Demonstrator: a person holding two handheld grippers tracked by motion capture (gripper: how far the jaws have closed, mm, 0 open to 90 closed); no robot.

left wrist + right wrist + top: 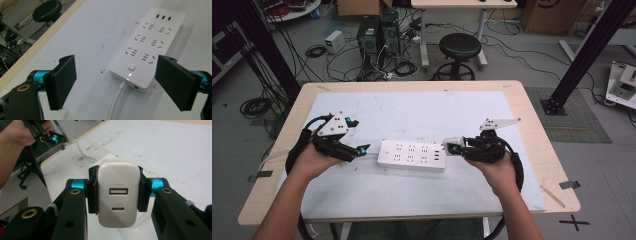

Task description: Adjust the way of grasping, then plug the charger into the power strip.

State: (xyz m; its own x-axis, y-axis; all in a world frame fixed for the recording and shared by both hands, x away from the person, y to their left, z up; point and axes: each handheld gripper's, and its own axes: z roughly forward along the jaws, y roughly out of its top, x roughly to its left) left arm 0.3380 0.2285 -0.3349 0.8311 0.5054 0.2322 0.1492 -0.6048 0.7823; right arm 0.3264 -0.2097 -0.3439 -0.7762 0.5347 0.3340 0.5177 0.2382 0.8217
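One charger (118,195), one power strip (412,155)

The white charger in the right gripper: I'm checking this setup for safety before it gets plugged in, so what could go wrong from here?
The power strip lies loose on the table, and the left gripper stands open, apart from it; pushing the charger in could slide the strip. The right gripper clamps the charger only by its sides, so it might tilt and miss the socket. The strip's light glows, so it looks live.
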